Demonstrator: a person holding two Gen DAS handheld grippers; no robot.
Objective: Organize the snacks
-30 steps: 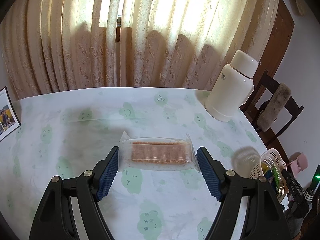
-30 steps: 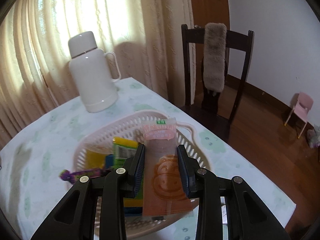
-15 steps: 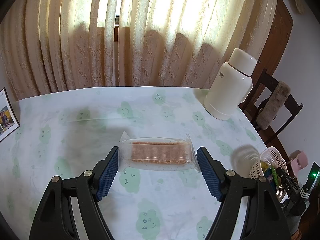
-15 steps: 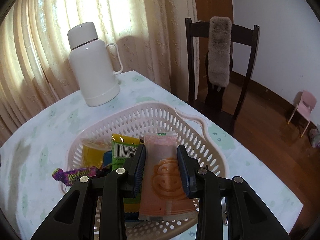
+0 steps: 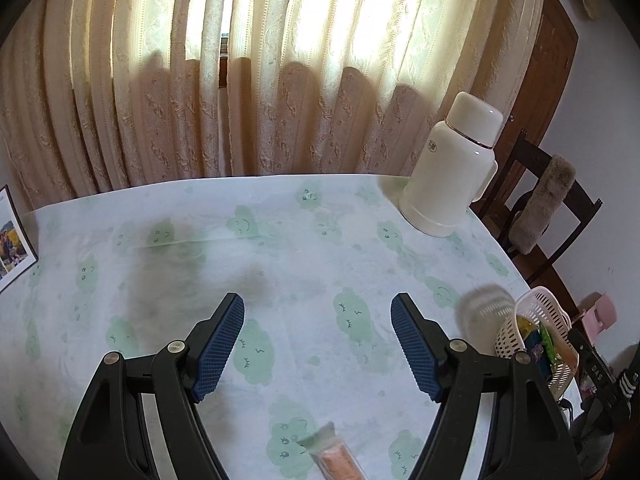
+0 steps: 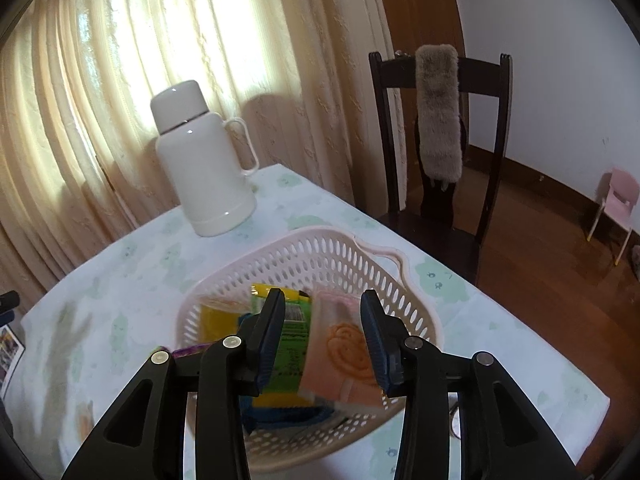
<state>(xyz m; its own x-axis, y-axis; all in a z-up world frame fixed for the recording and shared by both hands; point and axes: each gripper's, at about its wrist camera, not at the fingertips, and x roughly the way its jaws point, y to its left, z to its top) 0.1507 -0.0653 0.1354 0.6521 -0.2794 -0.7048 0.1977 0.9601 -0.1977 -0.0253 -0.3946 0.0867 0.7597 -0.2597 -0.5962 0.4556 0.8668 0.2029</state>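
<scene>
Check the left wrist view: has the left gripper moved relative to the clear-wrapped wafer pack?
Yes. The left gripper has shifted away from the wafer pack, toward the white thermos and curtain.

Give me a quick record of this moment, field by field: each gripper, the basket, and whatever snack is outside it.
left gripper: open, above the tablecloth, holding nothing
right gripper: open over the basket
basket: holds a pink packet lying between the open jaws, plus green and yellow packets
loose snack: clear-wrapped wafer on the table
thermos: upright beyond the basket

A white thermos (image 5: 452,168) stands on the cloud-print tablecloth (image 5: 280,248) near a dark chair (image 6: 440,140).
</scene>
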